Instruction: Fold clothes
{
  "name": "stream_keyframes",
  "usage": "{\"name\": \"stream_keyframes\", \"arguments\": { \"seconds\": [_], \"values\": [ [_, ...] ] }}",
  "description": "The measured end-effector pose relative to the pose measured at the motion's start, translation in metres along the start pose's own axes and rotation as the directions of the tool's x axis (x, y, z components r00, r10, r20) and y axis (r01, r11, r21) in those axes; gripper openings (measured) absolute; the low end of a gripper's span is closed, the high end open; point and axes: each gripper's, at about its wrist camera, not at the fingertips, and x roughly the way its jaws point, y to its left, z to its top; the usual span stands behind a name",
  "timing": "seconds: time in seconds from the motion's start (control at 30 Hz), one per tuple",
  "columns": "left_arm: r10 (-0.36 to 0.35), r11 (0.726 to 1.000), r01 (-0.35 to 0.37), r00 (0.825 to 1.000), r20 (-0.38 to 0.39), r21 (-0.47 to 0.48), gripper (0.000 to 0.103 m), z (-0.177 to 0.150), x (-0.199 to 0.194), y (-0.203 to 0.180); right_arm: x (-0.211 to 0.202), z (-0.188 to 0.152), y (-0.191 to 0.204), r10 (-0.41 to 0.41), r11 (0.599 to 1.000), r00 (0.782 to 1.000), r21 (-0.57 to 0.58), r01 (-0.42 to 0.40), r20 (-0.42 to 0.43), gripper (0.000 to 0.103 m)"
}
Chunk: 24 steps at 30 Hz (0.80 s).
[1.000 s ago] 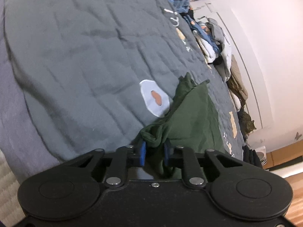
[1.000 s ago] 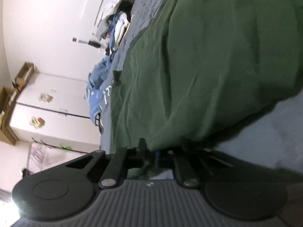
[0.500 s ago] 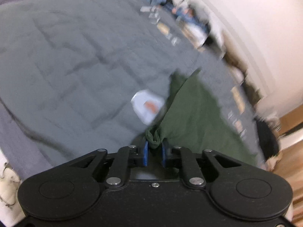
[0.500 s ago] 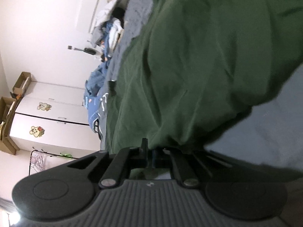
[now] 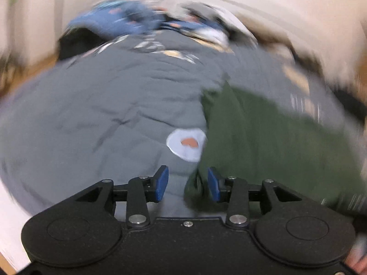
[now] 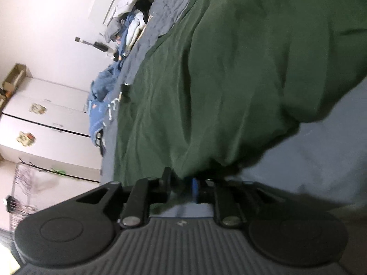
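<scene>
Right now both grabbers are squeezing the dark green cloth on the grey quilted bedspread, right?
Not both. The left wrist view shows the left gripper open, its blue pads apart, with the dark green cloth lying loose between them. The right gripper does pinch that cloth on the grey quilted bedspread.

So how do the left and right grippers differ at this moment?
The left gripper has its blue pads spread apart, with a corner of the green garment lying loose between them; the right gripper has its pads close together, pinching the garment's edge. The left view is smeared by motion blur; the right view is fairly sharp. Both sit low over the grey bedspread, at the same garment.
</scene>
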Motion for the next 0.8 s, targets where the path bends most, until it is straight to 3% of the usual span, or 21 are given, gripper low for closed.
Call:
{"name": "stream_keyframes", "arguments": {
  "seconds": [0.13,0.17,0.2,0.27,0.33,0.47,0.5,0.6,0.7,0.73,0.8],
  "values": [
    [0.02,0.99,-0.017,1.0,-0.02,0.14,0.038,-0.008,0.012,-0.018,-0.004,-0.001,0.007,-0.024,0.998,1.0,-0.053,0.024,0.01,0.029],
    [0.022,0.987,-0.015,0.999,-0.036,0.162,0.035,-0.01,0.016,-0.019,-0.005,-0.001,0.009,-0.03,0.997,0.999,-0.066,0.03,0.012,0.029],
    [0.017,0.981,-0.008,0.999,-0.049,0.191,0.021,-0.012,0.017,-0.022,-0.006,-0.002,0.011,-0.035,0.996,0.999,-0.079,0.037,0.015,0.03],
    [0.007,0.967,0.012,0.997,-0.072,0.254,0.017,-0.017,0.017,-0.027,-0.008,-0.002,0.014,-0.047,0.993,0.999,-0.105,0.049,0.021,0.031],
    [0.015,0.929,0.008,0.998,-0.058,0.371,0.014,-0.023,0.012,-0.033,-0.01,0.0,0.014,-0.057,0.992,0.998,-0.115,0.06,0.03,0.031],
    [0.037,0.821,-0.03,0.999,-0.002,0.571,0.011,-0.032,0.003,-0.042,-0.013,0.005,0.011,-0.071,0.99,0.997,-0.12,0.075,0.04,0.031],
    [0.082,0.799,-0.076,0.997,0.017,0.596,0.0,-0.034,0.003,-0.038,-0.014,0.006,0.01,-0.073,0.99,0.997,-0.118,0.077,0.041,0.031],
    [0.247,0.722,-0.243,0.965,0.086,0.648,0.0,-0.038,0.005,-0.024,-0.017,0.009,0.007,-0.078,0.99,0.996,-0.11,0.082,0.044,0.031],
    [0.16,0.837,-0.159,0.986,0.044,0.523,0.001,-0.026,-0.005,-0.007,-0.018,0.01,0.005,-0.082,0.99,0.996,-0.108,0.087,0.045,0.031],
    [0.113,0.856,-0.125,0.992,0.055,0.501,0.001,-0.024,-0.012,-0.008,-0.018,0.01,0.005,-0.084,0.99,0.995,-0.111,0.088,0.045,0.031],
    [0.028,0.887,-0.058,0.997,0.072,0.459,0.014,-0.019,-0.022,-0.011,-0.021,0.009,0.01,-0.091,0.986,0.995,-0.139,0.096,0.047,0.031]
  ]
}}
